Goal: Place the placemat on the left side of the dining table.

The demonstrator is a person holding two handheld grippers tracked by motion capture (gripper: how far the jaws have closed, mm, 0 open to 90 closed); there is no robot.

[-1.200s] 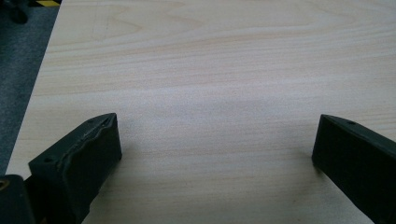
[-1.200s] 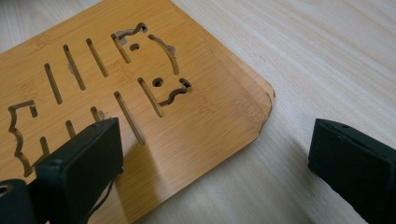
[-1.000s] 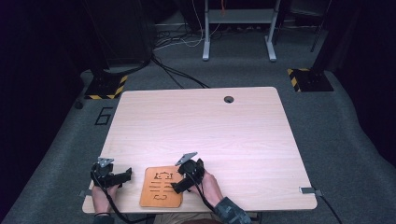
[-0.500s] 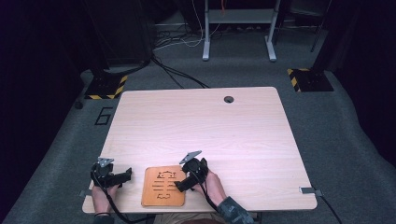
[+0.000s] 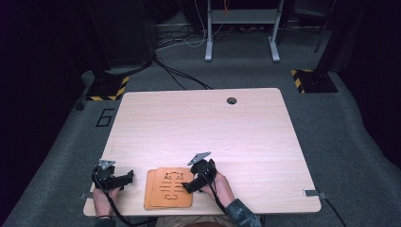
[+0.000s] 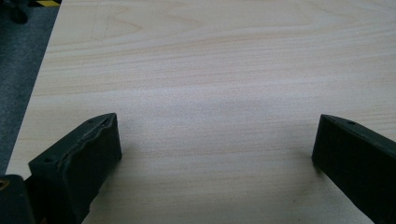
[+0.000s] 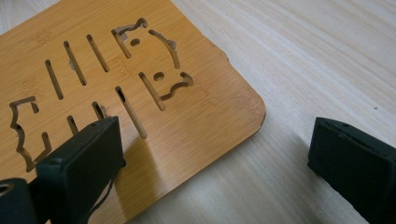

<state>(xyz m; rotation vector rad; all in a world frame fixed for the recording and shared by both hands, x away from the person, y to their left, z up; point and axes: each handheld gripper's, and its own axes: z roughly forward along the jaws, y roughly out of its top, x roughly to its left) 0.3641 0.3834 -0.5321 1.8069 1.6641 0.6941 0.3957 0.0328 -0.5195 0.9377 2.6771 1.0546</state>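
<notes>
Since a second ago, the right gripper (image 5: 189,184) is sliding a touch further along the near edge of the bamboo boards (image 5: 169,188), while the left gripper (image 5: 124,178) is staying parked where it was. Right now I am holding both sets of jaws wide apart, nothing between either pair.

Looking down my right jaws in the right gripper view, one jaw is hovering over the top board (image 7: 107,79), just short of its slotted cut-outs (image 7: 98,65), and the other jaw is hanging off to the side over bare surface (image 7: 299,60), well past the board's rounded corner. That corner is sitting in the gap between the two jaws, closer to the first one. Whether that jaw is actually touching the wood, I cannot tell.

From the high view, two boards are lying stacked and slightly offset, flat on the surface, between my two grippers and near the edge closest to me. My left jaws are pointing toward the stack from just beside it, and ahead of them in the left gripper view is pale wood grain (image 6: 210,84).
</notes>
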